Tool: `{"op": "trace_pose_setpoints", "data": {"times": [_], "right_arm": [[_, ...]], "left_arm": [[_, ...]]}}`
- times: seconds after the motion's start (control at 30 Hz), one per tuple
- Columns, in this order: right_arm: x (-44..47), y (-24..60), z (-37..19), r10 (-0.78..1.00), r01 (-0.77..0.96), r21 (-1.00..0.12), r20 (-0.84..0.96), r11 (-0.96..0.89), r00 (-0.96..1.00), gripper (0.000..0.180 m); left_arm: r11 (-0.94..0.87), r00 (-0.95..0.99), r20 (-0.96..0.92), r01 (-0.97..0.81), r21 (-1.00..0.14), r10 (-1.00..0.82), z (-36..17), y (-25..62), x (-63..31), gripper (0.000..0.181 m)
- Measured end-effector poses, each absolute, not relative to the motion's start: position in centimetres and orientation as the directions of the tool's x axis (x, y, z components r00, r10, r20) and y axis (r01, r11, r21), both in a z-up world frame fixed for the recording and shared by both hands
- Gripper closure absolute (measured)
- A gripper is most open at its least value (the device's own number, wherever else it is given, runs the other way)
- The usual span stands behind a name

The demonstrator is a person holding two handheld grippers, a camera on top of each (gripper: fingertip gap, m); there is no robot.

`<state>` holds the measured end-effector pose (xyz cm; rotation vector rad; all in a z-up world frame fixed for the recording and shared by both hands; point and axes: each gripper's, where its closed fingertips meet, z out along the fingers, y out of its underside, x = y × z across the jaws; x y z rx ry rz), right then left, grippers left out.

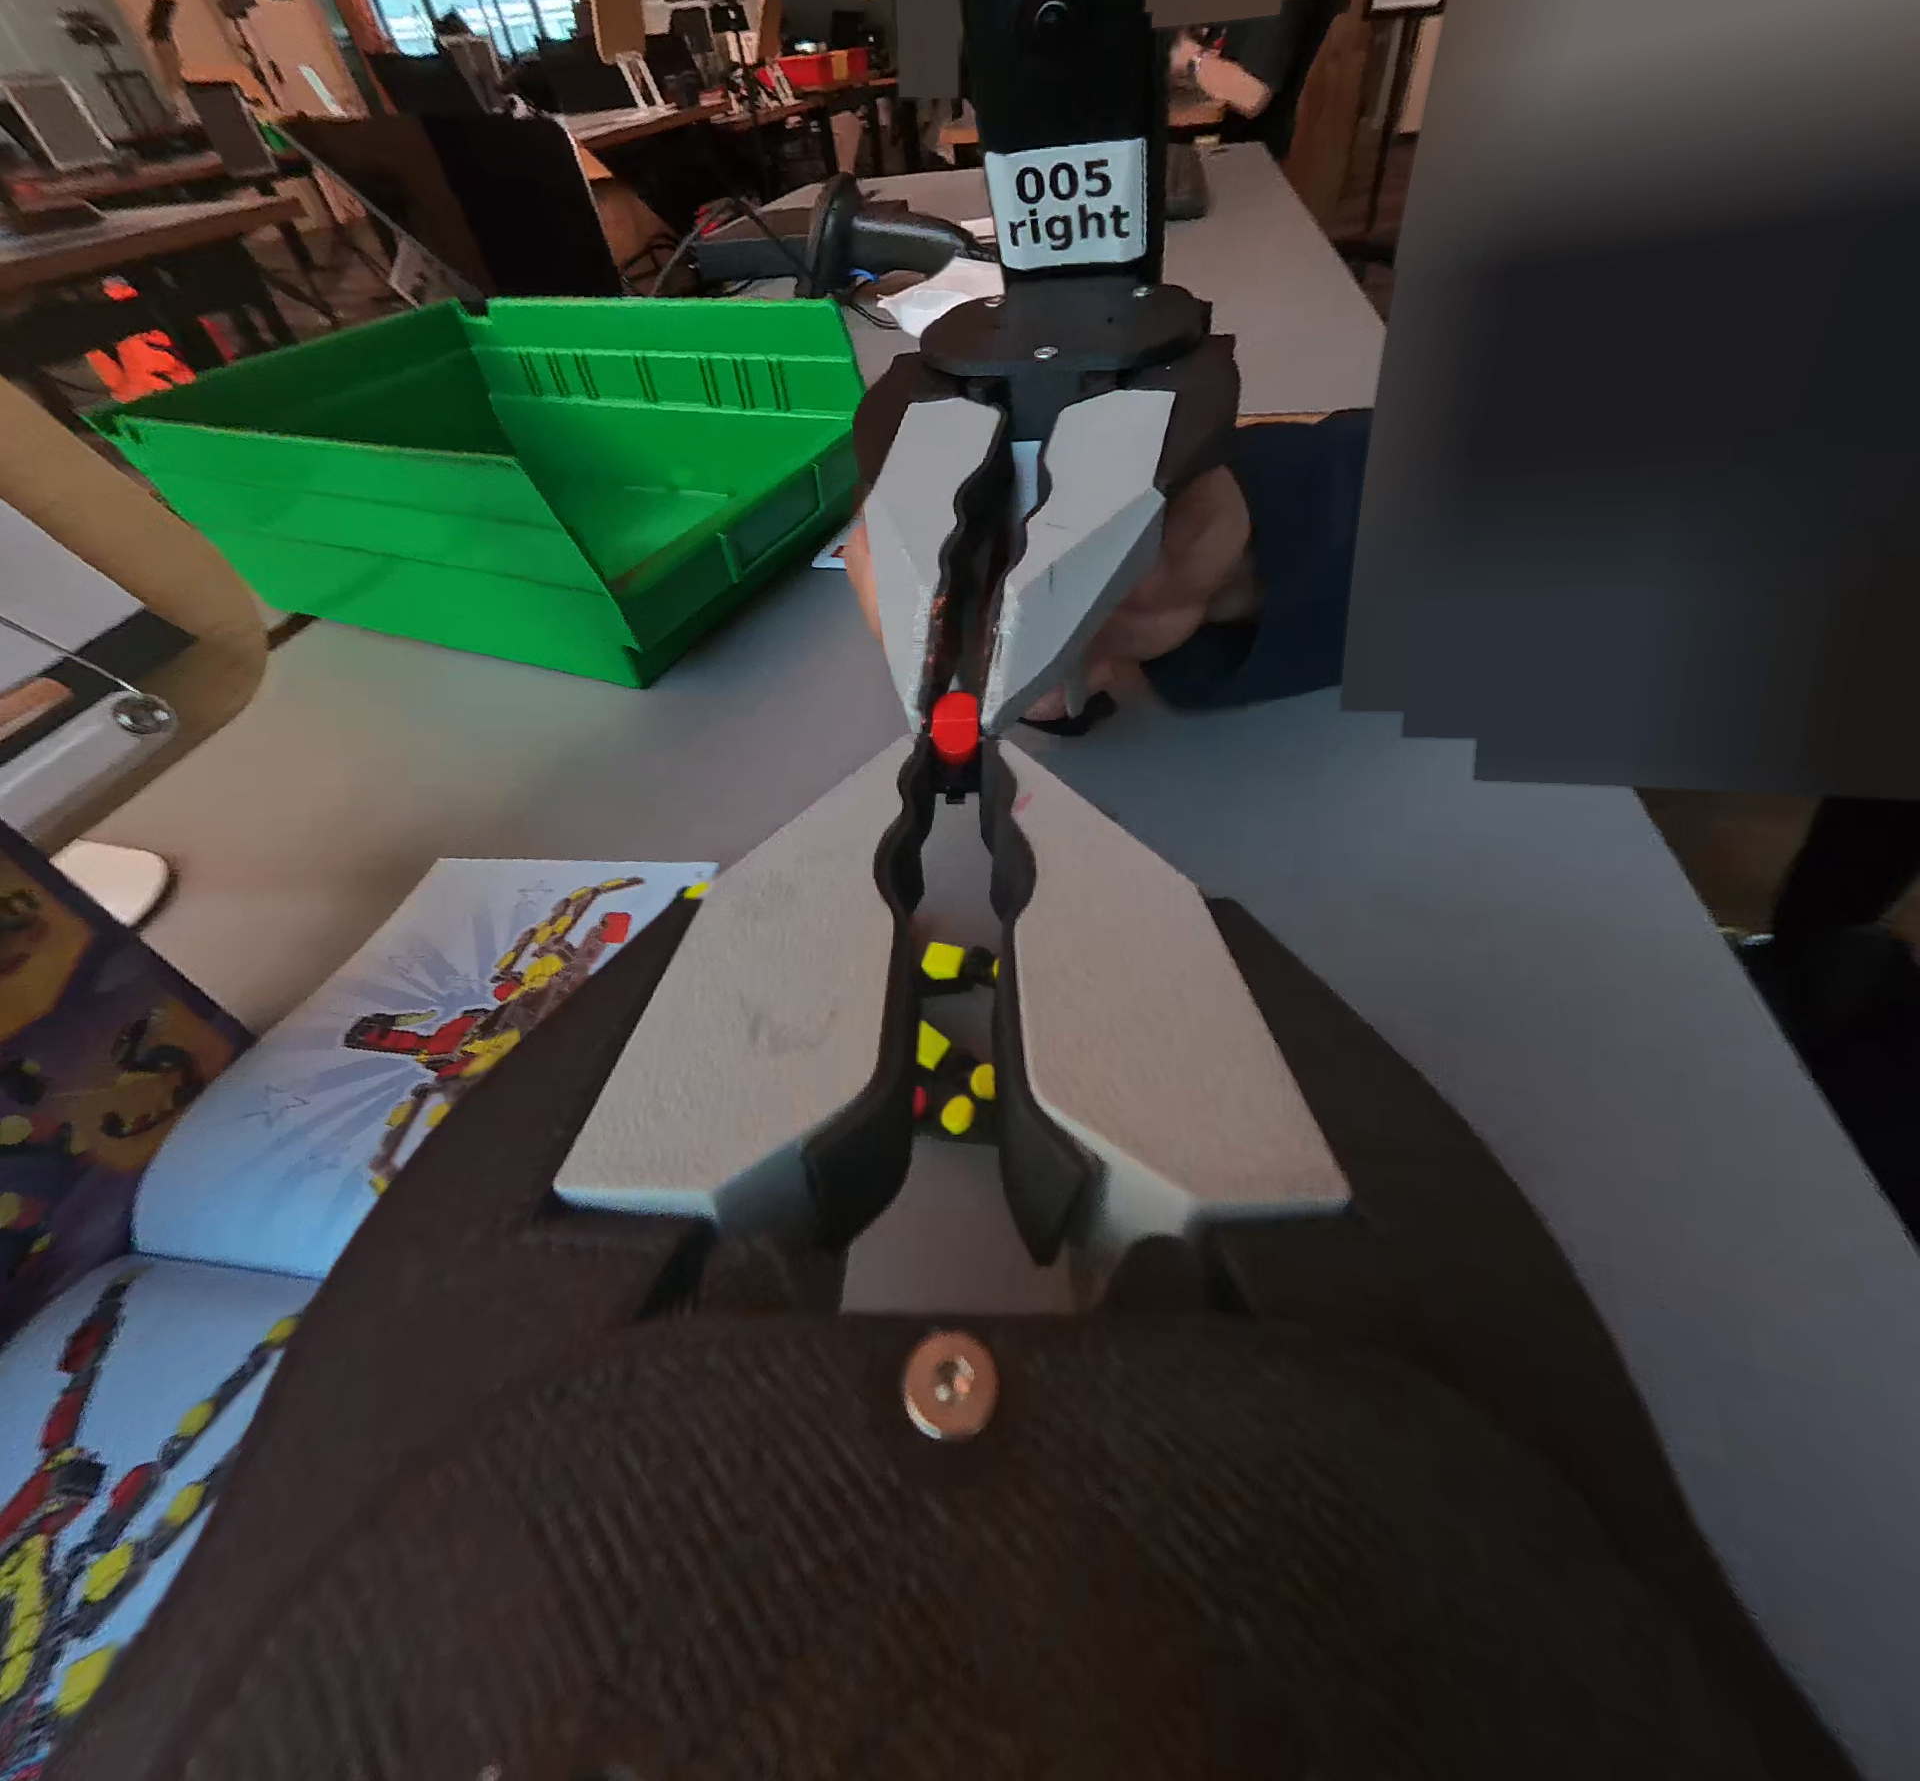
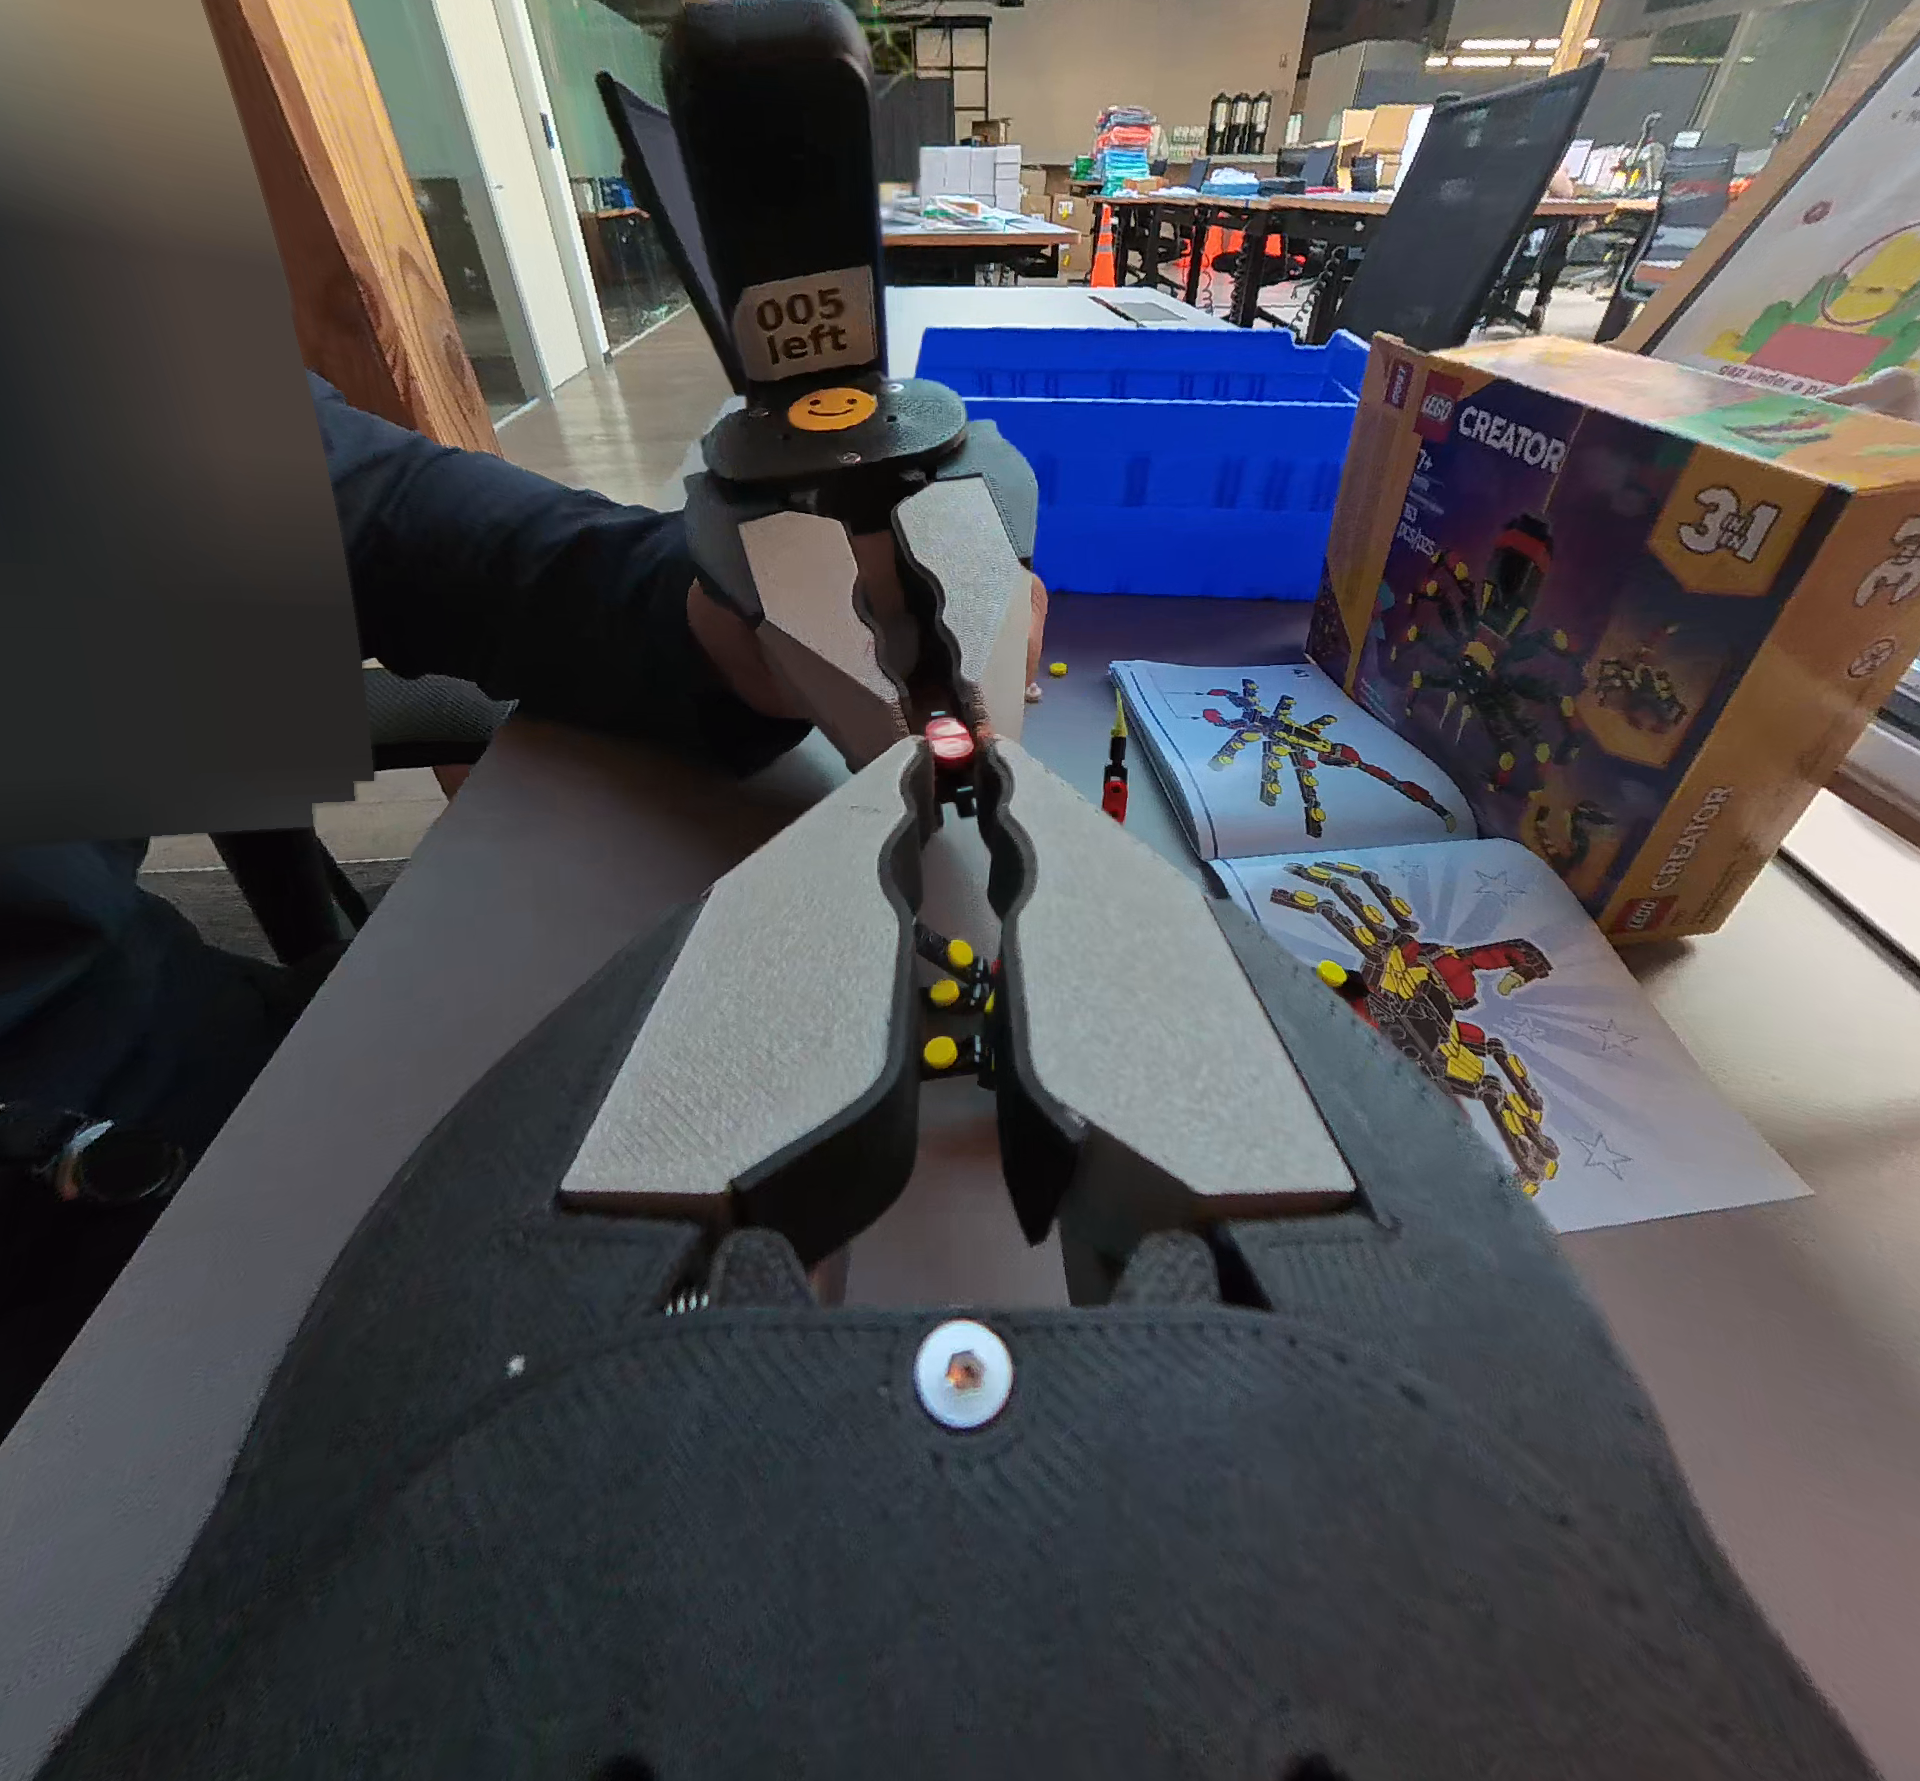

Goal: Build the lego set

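Note:
A small red-and-black lego piece (image 1: 954,732) is held in the air between my two grippers, which meet tip to tip. My left gripper (image 1: 954,773) is shut on its black lower part. My right gripper (image 2: 951,767) is shut on the same piece (image 2: 948,744) from the opposite side, at the red end. The right gripper (image 1: 956,692) faces me in the left wrist view, and the left gripper (image 2: 940,708) faces me in the right wrist view. Through the finger gap, a black and yellow lego assembly (image 1: 951,1035) (image 2: 951,1004) lies on the table below, mostly hidden.
An open instruction booklet (image 2: 1403,962) (image 1: 312,1056) lies beside the set's box (image 2: 1610,609). A green bin (image 1: 499,484) and a blue bin (image 2: 1143,464) stand on the grey table (image 1: 1403,952). A loose red, black and yellow leg piece (image 2: 1115,760) and a yellow stud (image 2: 1058,668) lie near the booklet. Less than 4 cm separates the two grippers' tips.

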<state>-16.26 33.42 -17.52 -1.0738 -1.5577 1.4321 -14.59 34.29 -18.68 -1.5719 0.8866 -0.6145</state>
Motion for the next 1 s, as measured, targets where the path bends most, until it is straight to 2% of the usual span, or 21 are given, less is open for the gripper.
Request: {"op": "trace_pose_setpoints", "data": {"times": [0.13,0.27,0.33,0.43,0.53,0.6,0.8,1.0], "right_arm": [[-16.3,33.3,-16.6,0.942,0.038,-0.997,0.044,0.06,-0.333,0.175],[-16.0,32.5,-16.2,0.9,0.01,-0.93,0.352,0.367,-0.255,0.176],[-15.6,31.9,-15.8,0.886,-0.004,-0.922,0.374,0.388,-0.274,0.176],[-15.2,31.2,-16.5,0.859,0.026,-0.915,0.368,0.403,-0.355,0.176],[-14.9,31.0,-18.6,0.816,0.125,-0.867,0.394,0.483,-0.423,0.176],[-15.0,31.0,-19.3,0.815,0.161,-0.853,0.395,0.497,-0.424,0.176],[-16.2,31.7,-16.5,0.923,0.064,-0.979,0.16,0.194,-0.35,0.176],[-17.6,32.8,-15.7,0.941,0.025,-0.992,-0.124,-0.122,-0.316,0.18]], "left_arm": [[0.031,0.61,-0.181,-0.249,-0.968,-0.772,-17.8,34.3,-14.7,0.176],[-0.03,0.552,-0.06,-0.152,-0.988,-0.832,-17.4,33.5,-14.2,0.175],[-0.029,0.517,-0.044,-0.133,-0.991,-0.855,-17.1,32.9,-13.7,0.176],[0.059,0.493,-0.201,-0.289,-0.956,-0.847,-17.9,32.3,-13.3,0.176],[0.115,0.447,-0.365,-0.493,-0.862,-0.817,-20.2,32.4,-13.2,0.176],[0.134,0.428,-0.416,-0.55,-0.824,-0.802,-21.0,32.5,-13.4,0.176],[0.201,0.529,-0.497,-0.519,-0.831,-0.688,-18.2,33.5,-14.5,0.176],[0.14,0.609,-0.445,-0.481,-0.865,-0.657,-17.8,34.6,-15.9,0.176]]}}
